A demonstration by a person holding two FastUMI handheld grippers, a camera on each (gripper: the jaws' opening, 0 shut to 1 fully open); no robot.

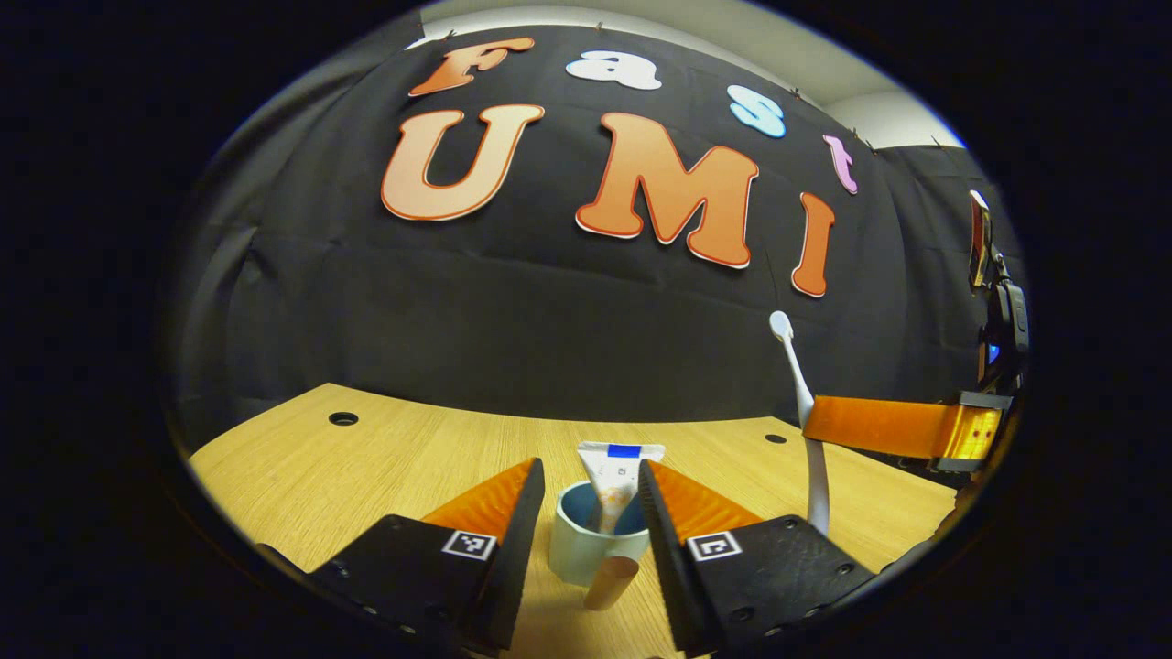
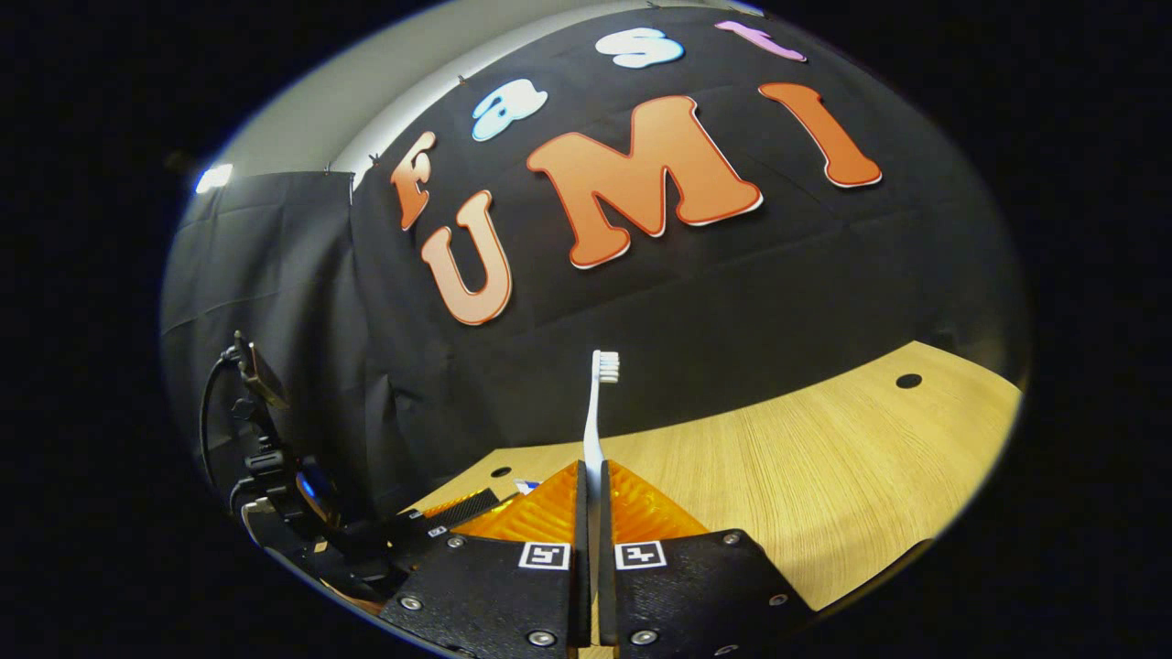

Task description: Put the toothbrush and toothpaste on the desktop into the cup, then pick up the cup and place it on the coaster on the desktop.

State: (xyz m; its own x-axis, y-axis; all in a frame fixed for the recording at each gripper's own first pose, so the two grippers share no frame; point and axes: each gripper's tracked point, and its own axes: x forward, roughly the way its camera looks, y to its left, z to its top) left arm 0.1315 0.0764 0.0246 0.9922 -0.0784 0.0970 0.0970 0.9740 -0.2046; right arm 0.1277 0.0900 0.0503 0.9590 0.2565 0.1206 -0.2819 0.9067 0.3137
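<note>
Wood-grain desk runs ahead of and beneath both tools, pale and bare but for a few round holes. Straight ahead of the left hand-held gripper, low between its spread fingers, stands the cup: a pale, squat mug with a blue inside and a tan handle toward the camera. That left hand-held gripper is wide open and grips nothing; its fingers flank the cup without touching it, as far as I can tell. The toothpaste already stands in the cup, a white tube with a blue mark at its flat end leaning above the rim.

The right hand-held gripper is closed tight on the toothbrush, both fingers pressing its slim white handle, bristle head upright well above the fingertips. From the left gripper view, the toothbrush hangs just right of the cup.

Judged from this, the toothbrush step is in hand. The next move calls for bringing the handle end over the cup's mouth beside the tube, lowering, then releasing. The coaster's place I cannot tell.
</note>
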